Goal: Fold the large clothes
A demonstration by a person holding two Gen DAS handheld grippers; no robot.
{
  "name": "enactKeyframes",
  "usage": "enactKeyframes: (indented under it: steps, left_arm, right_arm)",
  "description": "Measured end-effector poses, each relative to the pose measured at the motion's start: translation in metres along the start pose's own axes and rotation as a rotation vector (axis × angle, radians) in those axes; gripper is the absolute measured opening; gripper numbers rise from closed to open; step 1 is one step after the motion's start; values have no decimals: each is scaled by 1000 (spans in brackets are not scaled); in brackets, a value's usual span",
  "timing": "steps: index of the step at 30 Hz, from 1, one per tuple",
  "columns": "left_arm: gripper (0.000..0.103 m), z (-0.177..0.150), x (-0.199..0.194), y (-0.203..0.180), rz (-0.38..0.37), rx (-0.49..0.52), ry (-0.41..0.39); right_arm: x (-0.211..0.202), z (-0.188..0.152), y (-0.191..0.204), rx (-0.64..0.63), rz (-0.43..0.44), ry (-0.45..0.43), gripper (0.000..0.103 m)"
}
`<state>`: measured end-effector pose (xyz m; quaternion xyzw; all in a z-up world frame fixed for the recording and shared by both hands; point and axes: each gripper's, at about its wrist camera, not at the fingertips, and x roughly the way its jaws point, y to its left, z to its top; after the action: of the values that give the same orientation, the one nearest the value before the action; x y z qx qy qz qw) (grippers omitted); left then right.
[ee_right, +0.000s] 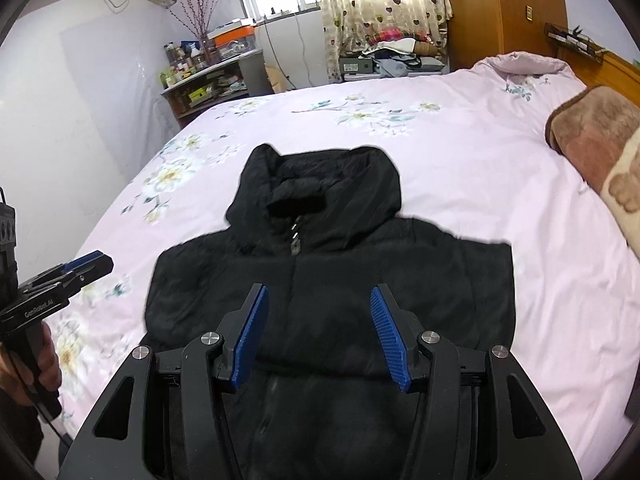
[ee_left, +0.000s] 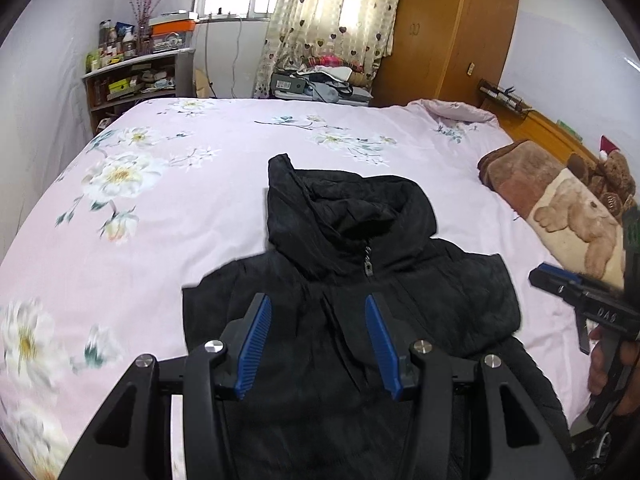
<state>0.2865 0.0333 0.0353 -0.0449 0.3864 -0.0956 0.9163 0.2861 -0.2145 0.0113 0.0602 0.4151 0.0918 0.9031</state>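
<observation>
A black hooded jacket [ee_left: 352,280] lay front-up on the bed [ee_left: 168,208], zipped, its hood [ee_left: 340,200] pointing toward the far side where the window and curtain stood, and its hem running back under both cameras toward the person. Its long axis therefore ran straight away from both tongs, collar far and hem near. The sleeves appeared to be already tucked in, since the body showed squared shoulders on both sides, though the blur left that uncertain. The left tongs [ee_left: 319,344] hung over the left half of the chest with their blue pads apart and nothing between them; the fabric lay below, not pinched. The right tongs [ee_right: 320,336] hovered over the jacket's middle, likewise spread and empty, with a fold edge crossing beneath them in the right wrist view. Each tool also showed at the edge of the other's view, held in a hand [ee_right: 38,364] beside the garment, so the two stood about level with each other, on either side of the zip line [ee_right: 295,240]. Neither looked clearly nearer the cloth. By my reading, the next fold would turn on that axis: the near hem would need lifting toward the hood, or the hood bringing back, and both tongs would have to drop onto the fabric first. A folded bear-print blanket [ee_left: 560,208] lay well apart on the right.
</observation>
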Motion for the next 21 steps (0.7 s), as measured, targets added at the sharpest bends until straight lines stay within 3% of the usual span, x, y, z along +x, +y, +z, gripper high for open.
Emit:
enactKeyframes:
  steps: [8, 13, 21]
  left_arm:
    - [52, 52, 83, 12, 8, 7, 45]
    - [53, 78, 141, 28, 19, -22, 59]
    - [56, 94, 231, 46, 43, -70, 137]
  right_arm:
    - [67, 58, -28, -9, -13, 23, 54]
    - [127, 86, -60, 54, -24, 60, 54]
    - [206, 113, -98, 94, -18, 108, 54]
